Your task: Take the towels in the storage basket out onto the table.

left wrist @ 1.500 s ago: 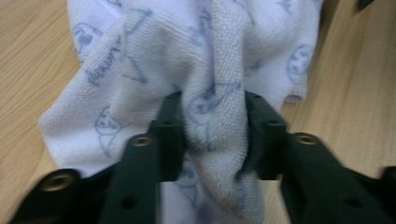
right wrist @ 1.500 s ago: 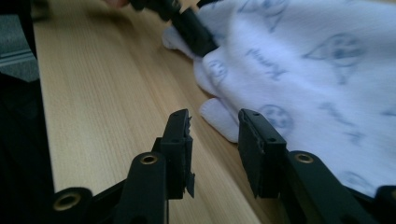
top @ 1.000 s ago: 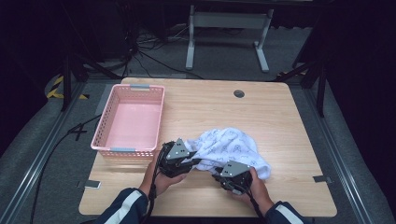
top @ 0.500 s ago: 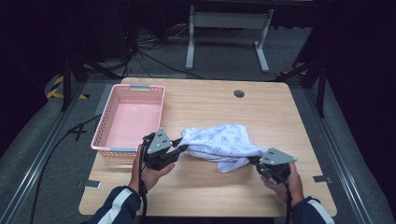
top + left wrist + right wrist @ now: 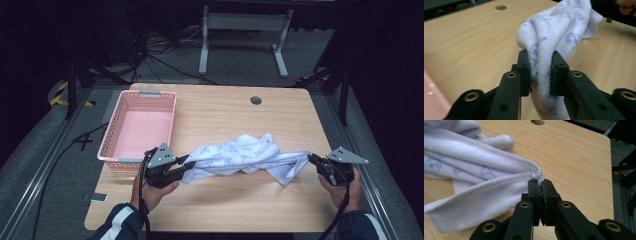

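At the left of the high view, a pink basket (image 5: 140, 127) sat on the left part of the wooden table (image 5: 225, 110), its near short wall just above the left gripper (image 5: 186, 161). That gripper, held in the person's left hand (image 5: 150, 192) at the lower left of the frame, pointed toward the right with a grey plate on top. In the left gripper view its fingers (image 5: 524, 67) stood partly apart, having just eased open a little, yet both pads pressed on a thick bunched fold of the white towel (image 5: 559, 32) between them.

The towel (image 5: 240, 157), white with a faint blue print, stretched across the lower middle of the high view from one gripper to the other. Its bulk lay crumpled on the table just right of the left gripper, and a loose flap hung down near its right end.

In the upper middle of the frame a small dark round hole (image 5: 256, 100) showed in the table, well apart from the towel.

At the lower right of the high view the right gripper (image 5: 313, 159), held in the right hand (image 5: 345, 192), pointed left near the table's right edge. In the right gripper view its fingers (image 5: 535, 192) were closed tight, pinching a stitched corner of the towel (image 5: 474, 182), whose hemmed edges ran off to the left of that frame.
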Demonstrator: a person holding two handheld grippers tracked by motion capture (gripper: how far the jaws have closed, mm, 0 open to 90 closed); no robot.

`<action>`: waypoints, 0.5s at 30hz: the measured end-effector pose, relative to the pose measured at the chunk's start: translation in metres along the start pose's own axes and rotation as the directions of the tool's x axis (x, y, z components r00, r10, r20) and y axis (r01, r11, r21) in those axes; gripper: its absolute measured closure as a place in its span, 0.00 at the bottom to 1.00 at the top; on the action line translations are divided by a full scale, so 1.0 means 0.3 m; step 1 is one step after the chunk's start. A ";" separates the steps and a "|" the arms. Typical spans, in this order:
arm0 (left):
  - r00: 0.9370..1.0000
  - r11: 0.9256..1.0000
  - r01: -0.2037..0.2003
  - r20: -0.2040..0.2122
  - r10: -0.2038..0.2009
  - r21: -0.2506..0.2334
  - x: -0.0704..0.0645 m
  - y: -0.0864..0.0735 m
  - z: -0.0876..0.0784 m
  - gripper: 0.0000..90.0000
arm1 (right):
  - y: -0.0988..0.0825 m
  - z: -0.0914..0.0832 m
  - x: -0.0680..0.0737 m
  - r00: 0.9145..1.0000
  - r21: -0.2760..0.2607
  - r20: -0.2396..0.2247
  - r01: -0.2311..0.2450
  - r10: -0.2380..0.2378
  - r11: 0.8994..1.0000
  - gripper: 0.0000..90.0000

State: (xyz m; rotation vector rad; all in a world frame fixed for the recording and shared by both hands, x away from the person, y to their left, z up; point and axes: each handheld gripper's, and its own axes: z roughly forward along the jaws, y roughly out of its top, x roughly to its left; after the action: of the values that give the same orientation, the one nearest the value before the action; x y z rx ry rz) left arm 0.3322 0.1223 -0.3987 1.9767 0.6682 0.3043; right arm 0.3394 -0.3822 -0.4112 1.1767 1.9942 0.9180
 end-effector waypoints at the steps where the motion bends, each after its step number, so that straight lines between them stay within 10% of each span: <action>1: 1.000 1.000 -0.019 -0.017 0.020 0.014 -0.011 -0.009 0.003 0.76 | -0.003 0.004 0.001 1.000 0.003 -0.003 0.010 -0.010 1.000 0.96; 5: 0.998 0.998 -0.047 -0.046 0.049 0.034 -0.040 -0.031 -0.003 0.61 | -0.006 0.020 0.009 1.000 0.038 0.001 0.008 -0.008 0.999 0.86; 15: 0.993 0.989 -0.102 0.077 0.094 0.103 -0.113 -0.009 0.109 0.37 | 0.012 -0.029 0.030 0.999 -0.027 -0.044 0.009 -0.010 1.000 0.65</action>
State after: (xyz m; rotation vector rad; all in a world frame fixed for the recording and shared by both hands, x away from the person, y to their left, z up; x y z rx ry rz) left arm 0.3193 0.0798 -0.4145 2.1169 0.5520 0.2605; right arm 0.3306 -0.3748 -0.4051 1.1397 2.0146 0.9711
